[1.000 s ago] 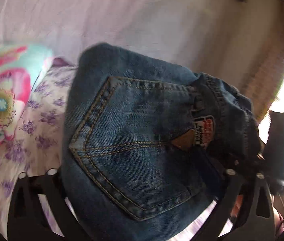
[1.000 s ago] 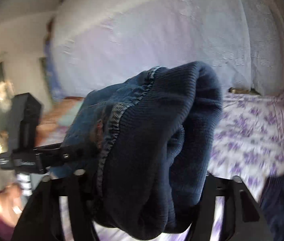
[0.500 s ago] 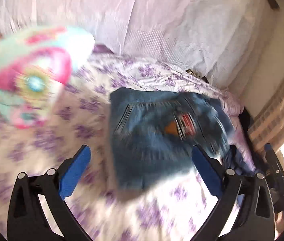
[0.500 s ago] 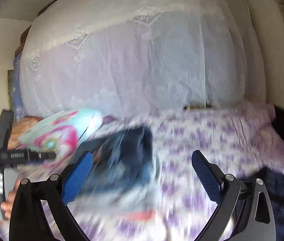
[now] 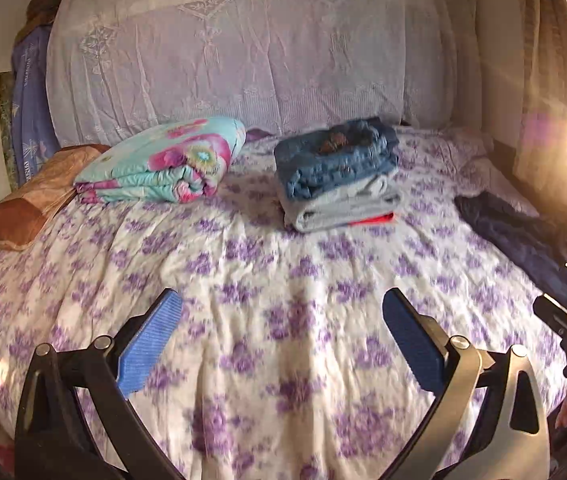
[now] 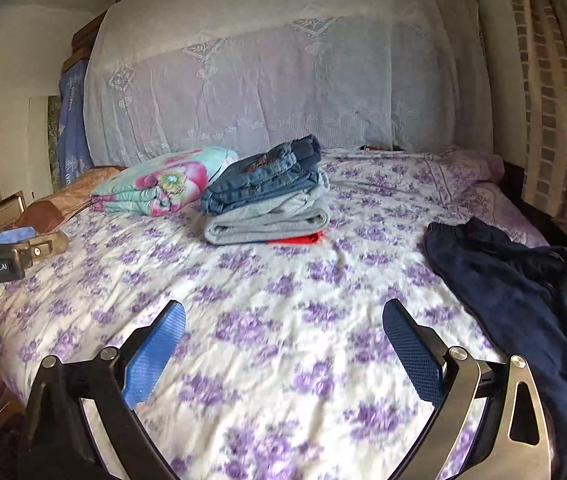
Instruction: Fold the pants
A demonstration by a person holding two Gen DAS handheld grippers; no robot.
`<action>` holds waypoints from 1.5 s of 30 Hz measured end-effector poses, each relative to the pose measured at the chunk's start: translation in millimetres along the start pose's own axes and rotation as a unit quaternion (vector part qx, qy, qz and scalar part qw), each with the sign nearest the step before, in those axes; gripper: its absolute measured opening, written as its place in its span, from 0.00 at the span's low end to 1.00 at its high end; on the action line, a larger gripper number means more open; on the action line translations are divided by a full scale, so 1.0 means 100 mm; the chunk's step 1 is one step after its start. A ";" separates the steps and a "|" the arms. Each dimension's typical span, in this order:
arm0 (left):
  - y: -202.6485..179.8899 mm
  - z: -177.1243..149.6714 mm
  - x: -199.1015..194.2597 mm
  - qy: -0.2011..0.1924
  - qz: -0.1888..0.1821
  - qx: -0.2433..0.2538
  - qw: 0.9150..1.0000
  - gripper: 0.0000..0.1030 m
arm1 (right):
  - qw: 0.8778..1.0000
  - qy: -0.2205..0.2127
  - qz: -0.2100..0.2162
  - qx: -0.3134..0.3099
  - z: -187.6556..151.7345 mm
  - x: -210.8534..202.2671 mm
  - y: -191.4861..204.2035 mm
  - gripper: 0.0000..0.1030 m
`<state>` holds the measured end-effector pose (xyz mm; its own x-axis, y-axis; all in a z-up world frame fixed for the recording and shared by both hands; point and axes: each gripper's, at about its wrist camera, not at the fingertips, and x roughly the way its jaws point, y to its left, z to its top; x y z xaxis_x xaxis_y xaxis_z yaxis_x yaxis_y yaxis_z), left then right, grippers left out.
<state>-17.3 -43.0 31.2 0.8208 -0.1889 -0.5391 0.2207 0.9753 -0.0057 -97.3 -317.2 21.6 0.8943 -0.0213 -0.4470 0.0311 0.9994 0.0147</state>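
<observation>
Left wrist view shows the left gripper (image 5: 282,334) with its blue pads spread wide, holding nothing, poised above bare floral bedsheet (image 5: 283,280). Right wrist view shows the right gripper (image 6: 283,340) likewise spread and empty over the same sheet.

Folded jeans (image 6: 267,176) sit on top of a stack near the head of the bed, resting on a folded grey garment (image 6: 267,220), with a red item (image 6: 299,239) just showing beneath. A folded floral blanket (image 6: 163,186) lies just beside the stack on its left, and a brown pillow (image 5: 39,196) lies further left.

Unfolded navy pants (image 6: 523,280) lie crumpled at the right edge of the bed, near the right gripper and well apart from the stack. My judgement is that these are the next item.

To do the step well, the person should bring the navy pants onto the open middle of the sheet, take the waistband at both corners with one gripper each, and spread the legs flat before any fold. Pinching a single layer only would let the cloth slide and skew the crease.

Limits of inspection: the lower part of the navy pants is cut off by the frame edge, so waistband and leg positions cannot be confirmed. Sun glare washes out the right side of the left wrist view. The jeans' top surface is blurred there.
</observation>
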 end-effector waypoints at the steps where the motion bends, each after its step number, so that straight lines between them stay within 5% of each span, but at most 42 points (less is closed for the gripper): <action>1: -0.01 -0.03 -0.01 0.004 0.001 0.000 1.000 0.95 | 1.000 0.000 -0.002 0.002 -0.01 -0.05 0.01 0.97; 11: -0.04 -0.10 -0.26 -0.010 0.018 -0.003 1.000 0.95 | 0.999 -0.037 -0.031 0.007 0.01 -0.44 -0.01 0.97; 21: -0.05 -0.09 -0.25 0.006 0.012 -0.003 1.000 0.95 | 0.999 -0.029 -0.021 0.002 -0.05 -0.43 0.03 0.97; 32: -0.14 -0.07 -0.35 -0.029 0.035 0.036 0.998 0.95 | 0.999 -0.029 -0.013 -0.002 -0.05 -0.43 0.08 0.97; 45: -0.09 -0.09 -0.21 0.006 0.041 0.018 0.999 0.95 | 1.000 -0.028 -0.013 0.000 -0.06 -0.42 0.05 0.97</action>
